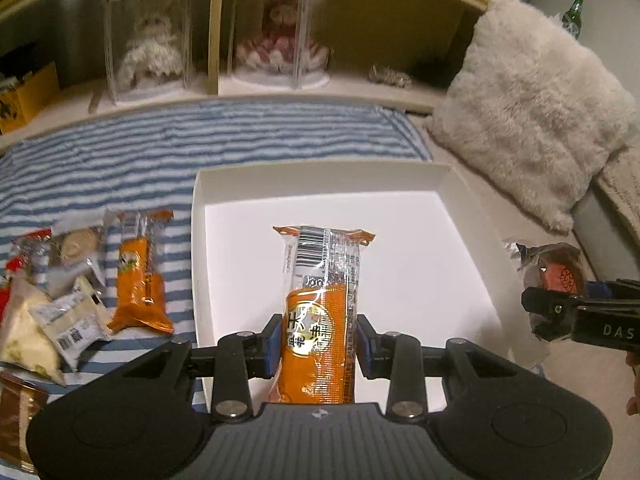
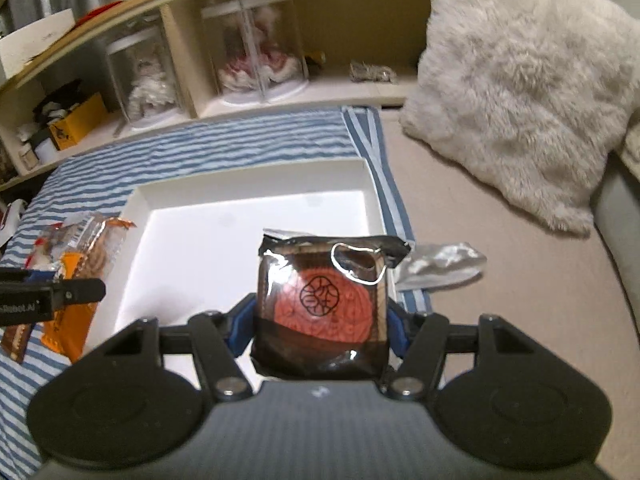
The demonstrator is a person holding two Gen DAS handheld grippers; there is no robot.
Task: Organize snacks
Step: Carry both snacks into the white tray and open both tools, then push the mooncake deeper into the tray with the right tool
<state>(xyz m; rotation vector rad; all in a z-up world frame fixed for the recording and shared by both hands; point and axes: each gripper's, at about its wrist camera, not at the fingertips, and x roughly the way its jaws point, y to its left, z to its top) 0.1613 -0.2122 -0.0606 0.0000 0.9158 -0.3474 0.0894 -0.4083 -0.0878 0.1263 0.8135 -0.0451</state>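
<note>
Grippers: two. The left gripper [image 1: 316,340] pinches a long orange snack pack [image 1: 320,308] between its blue pads; the right gripper [image 2: 322,324] pinches a dark square snack pack [image 2: 322,304] with a red round cake showing inside.
Orange packs: two of the same kind. One is held above the near part of the white box [image 1: 200,240]; the other orange pack [image 1: 140,276] lies on the cloth just left of the box.
Loose snacks: a small heap of packets [image 1: 60,300] at the left on the cloth, overlapping; their number cannot be told. A brown packet [image 1: 16,412] lies nearest the camera.
Silver wrapper: one silver packet [image 2: 440,266] lies just right of the box, behind the dark pack.
Surface: a blue and white striped cloth [image 1: 240,140] over a beige cover [image 2: 500,280].
Room: a low wooden shelf [image 2: 280,96] behind, with two clear doll cases [image 1: 280,32], a yellow box [image 2: 80,120], and one furry white cushion [image 1: 532,108] at the right. One green bottle [image 1: 574,14] stands far right.
Box: one, shallow, open-topped; its white floor shows nothing lying in it. The dark pack hangs over its near right corner.
</note>
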